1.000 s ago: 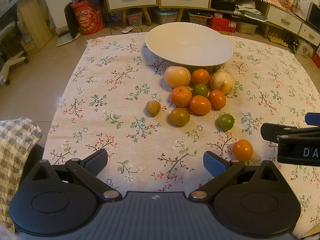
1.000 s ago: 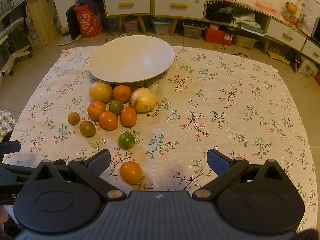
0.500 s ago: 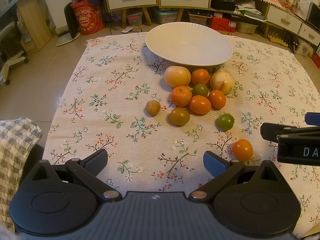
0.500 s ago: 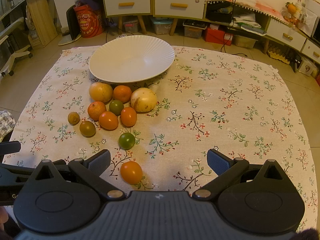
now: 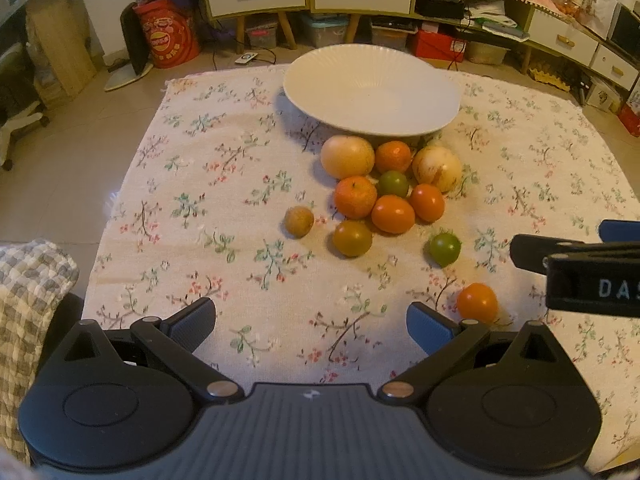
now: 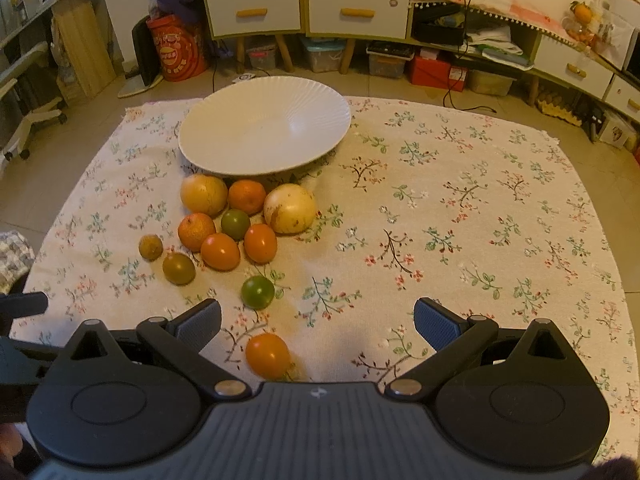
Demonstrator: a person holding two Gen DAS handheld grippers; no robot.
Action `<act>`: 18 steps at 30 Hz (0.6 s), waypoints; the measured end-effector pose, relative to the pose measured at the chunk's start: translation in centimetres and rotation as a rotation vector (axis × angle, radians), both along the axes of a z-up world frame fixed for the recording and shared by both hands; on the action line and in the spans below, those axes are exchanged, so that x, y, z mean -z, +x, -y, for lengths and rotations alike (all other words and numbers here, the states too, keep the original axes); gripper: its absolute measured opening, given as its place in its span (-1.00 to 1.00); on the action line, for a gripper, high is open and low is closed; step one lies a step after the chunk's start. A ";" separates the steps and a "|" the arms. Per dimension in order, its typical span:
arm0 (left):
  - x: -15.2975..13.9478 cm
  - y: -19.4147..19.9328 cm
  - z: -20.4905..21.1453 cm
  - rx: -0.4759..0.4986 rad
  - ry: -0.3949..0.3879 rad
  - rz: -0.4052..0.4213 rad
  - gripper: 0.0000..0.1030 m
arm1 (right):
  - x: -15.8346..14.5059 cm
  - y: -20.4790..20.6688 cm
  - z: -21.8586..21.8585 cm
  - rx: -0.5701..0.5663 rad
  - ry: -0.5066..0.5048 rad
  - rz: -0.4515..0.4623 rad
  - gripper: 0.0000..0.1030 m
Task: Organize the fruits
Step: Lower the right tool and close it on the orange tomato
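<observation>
An empty white ribbed plate (image 5: 372,96) (image 6: 264,132) sits at the far side of the floral cloth. In front of it lies a cluster of several fruits: two pale round ones (image 5: 347,157) (image 5: 437,167), oranges (image 5: 355,197) and small orange and green tomatoes (image 5: 393,213). A green tomato (image 6: 257,292) and an orange tomato (image 6: 267,355) lie apart, closer to me. My left gripper (image 5: 311,320) is open over bare cloth. My right gripper (image 6: 317,320) is open, with the orange tomato low between its fingers, nearer the left one.
A floral cloth (image 6: 460,216) covers the low table; tiled floor surrounds it. Cabinets with drawers (image 6: 308,12), boxes and a red bag (image 6: 176,52) line the back wall. A checked fabric (image 5: 32,280) lies at the left edge. The cloth's right half holds nothing.
</observation>
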State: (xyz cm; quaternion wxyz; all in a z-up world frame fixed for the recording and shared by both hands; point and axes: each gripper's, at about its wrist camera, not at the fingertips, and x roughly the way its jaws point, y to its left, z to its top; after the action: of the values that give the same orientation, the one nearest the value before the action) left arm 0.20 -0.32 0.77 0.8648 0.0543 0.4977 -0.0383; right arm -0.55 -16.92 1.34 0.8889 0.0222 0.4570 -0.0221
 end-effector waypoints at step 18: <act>0.8 4.1 -1.5 0.107 -0.019 0.066 0.72 | 0.4 3.1 2.7 -0.025 0.139 -0.027 0.87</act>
State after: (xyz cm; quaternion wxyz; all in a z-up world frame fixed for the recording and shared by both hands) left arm 4.26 1.16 -0.03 0.8780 0.0736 0.4649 -0.0873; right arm 2.58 -19.57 0.94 0.8793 0.0777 0.4695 0.0202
